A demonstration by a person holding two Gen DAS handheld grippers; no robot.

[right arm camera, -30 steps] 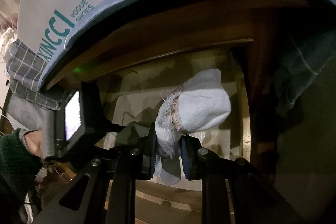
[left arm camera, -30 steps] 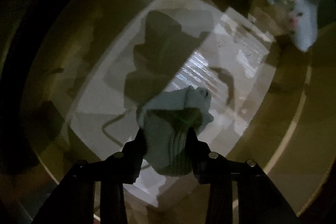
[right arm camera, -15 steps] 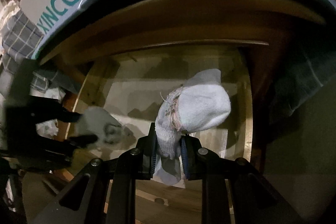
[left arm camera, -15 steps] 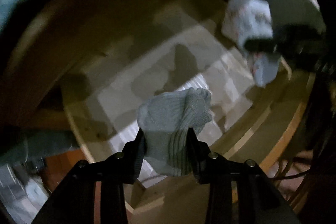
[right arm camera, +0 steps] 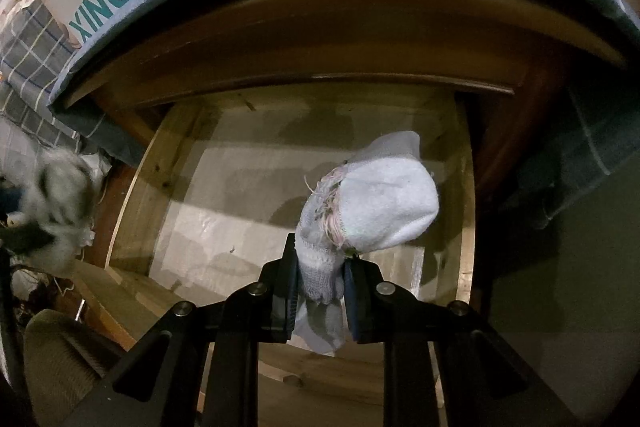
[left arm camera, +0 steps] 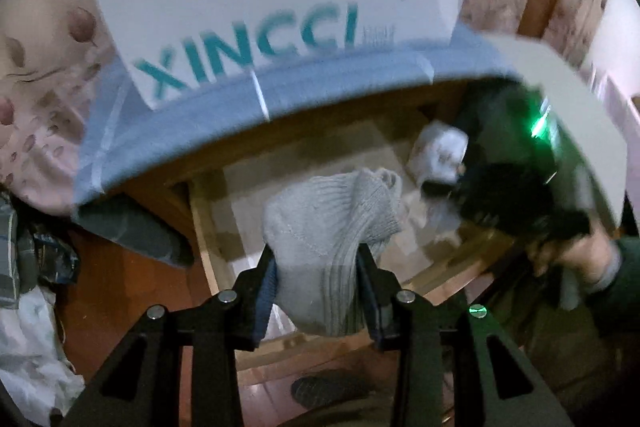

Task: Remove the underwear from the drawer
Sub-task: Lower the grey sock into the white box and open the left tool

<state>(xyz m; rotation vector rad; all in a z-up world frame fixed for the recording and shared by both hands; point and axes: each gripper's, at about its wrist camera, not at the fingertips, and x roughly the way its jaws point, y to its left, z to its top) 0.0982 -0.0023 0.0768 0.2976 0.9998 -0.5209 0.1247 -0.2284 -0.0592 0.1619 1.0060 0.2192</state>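
Grey sock (left arm camera: 332, 227) squeezed in left gripper (left arm camera: 318, 291), white sock (right arm camera: 372, 203) pinched by right gripper (right arm camera: 320, 291) — both held above open wooden drawer (right arm camera: 136, 203).

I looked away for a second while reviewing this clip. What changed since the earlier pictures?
The left hand-held gripper rose out of the drawer, carrying its grey sock up until the white shoe box came into view. Nothing was grabbed or released. The right hand-held gripper stayed over the drawer, still clamped on the white sock.
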